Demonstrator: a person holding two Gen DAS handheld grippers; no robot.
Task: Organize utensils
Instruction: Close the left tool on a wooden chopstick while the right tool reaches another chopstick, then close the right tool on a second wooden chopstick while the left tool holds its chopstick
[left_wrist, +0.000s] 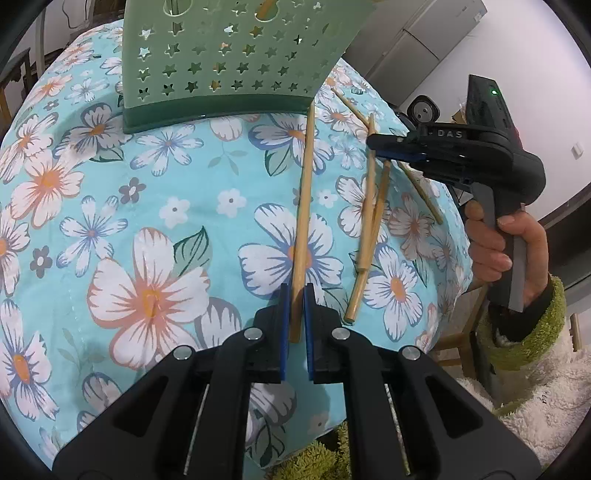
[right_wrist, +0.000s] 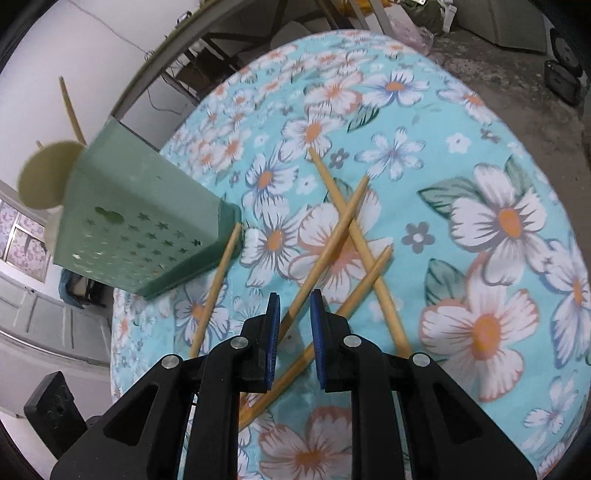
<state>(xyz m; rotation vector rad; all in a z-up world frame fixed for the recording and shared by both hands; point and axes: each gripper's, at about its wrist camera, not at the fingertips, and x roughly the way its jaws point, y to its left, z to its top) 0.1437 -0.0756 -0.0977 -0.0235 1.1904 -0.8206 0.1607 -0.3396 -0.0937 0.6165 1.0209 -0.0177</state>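
The left hand-held gripper (left_wrist: 295, 295) is clamped on the near end of one bamboo chopstick (left_wrist: 303, 206), whose far tip points at twelve o'clock toward the green star-punched utensil holder (left_wrist: 236, 55). This looks like the pickup step; next the stick must be lifted, stood upright and carried over the holder's rim. The right hand-held gripper (right_wrist: 294, 306) hangs narrowly parted over three crossed chopsticks (right_wrist: 343, 236), gripping none. The round bench (right_wrist: 480, 155) in its floral cloth drops away at three o'clock, near the loose sticks; room lies open at nine.
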